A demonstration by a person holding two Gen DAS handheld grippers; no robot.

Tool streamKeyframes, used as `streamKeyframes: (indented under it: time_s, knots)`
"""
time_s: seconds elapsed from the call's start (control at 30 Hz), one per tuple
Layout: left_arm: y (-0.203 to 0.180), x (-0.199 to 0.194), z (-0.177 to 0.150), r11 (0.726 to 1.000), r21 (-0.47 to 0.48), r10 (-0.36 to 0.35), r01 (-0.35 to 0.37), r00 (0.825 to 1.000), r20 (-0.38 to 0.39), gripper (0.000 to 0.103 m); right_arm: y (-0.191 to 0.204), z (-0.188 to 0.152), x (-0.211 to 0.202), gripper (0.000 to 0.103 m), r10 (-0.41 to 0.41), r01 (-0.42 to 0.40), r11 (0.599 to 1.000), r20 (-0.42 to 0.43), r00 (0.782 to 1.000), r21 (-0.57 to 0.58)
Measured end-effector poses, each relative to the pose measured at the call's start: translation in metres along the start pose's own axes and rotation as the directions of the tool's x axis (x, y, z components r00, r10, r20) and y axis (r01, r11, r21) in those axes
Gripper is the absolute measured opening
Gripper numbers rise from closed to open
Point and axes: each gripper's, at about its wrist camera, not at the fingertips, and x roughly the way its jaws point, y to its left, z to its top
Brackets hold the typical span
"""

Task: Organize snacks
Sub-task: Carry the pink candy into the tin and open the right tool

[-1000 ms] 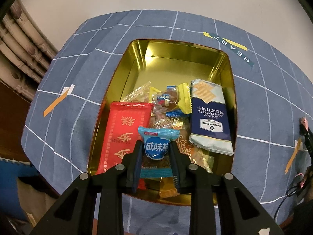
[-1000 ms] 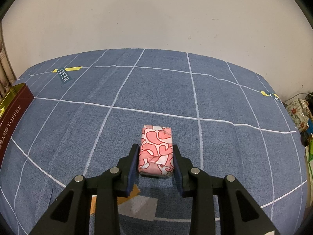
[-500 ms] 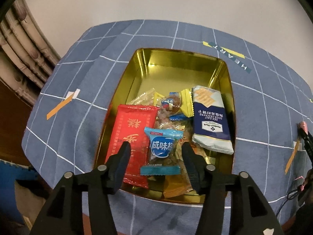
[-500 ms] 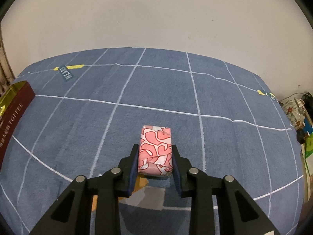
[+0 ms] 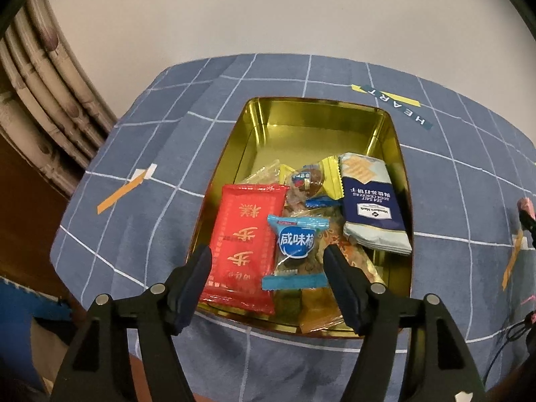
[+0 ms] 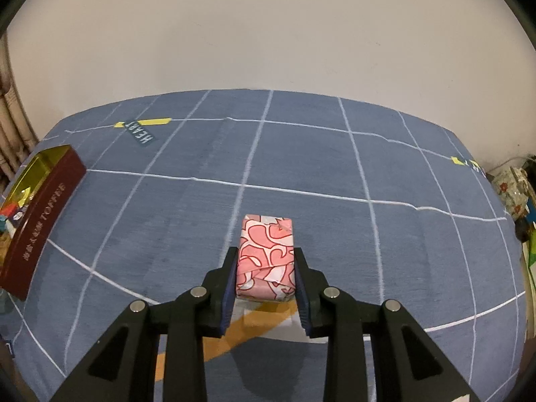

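Left gripper (image 5: 266, 261), jaws wide, above a blue-wrapped snack (image 5: 296, 251) lying in the gold tin (image 5: 390, 127) beside a "SEA SALT CRACKERS" pack (image 5: 372, 206). Right gripper (image 6: 265, 268) clamps a pink swirl-patterned packet (image 6: 266, 256) over the "HEART"-labelled blue cloth (image 6: 335, 167); tin side (image 6: 40, 222) reads "TOFFEE".
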Motion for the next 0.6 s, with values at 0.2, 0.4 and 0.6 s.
streamKeyframes:
  time_s: [0.2,0.4,0.6]
  knots:
    - [0.006,-0.014,-0.002,0.999,-0.023,-0.037,0.037,0.999,0.029,0.074,0.028,0.010,-0.012,0.031,0.044,-0.043,0.998,0.021,0.999,-0.037]
    - [0.016,-0.026,-0.008,0.998,-0.050,-0.045,0.048,0.998,0.049,0.077,0.063,0.020,-0.020,0.031,0.106,-0.103,0.992,0.030,0.994,-0.075]
    - [0.031,-0.025,-0.021,0.997,-0.072,-0.013,0.014,1.000,0.024,0.078,0.108,0.030,-0.028,0.031,0.192,-0.188,0.974,0.024,0.981,-0.124]
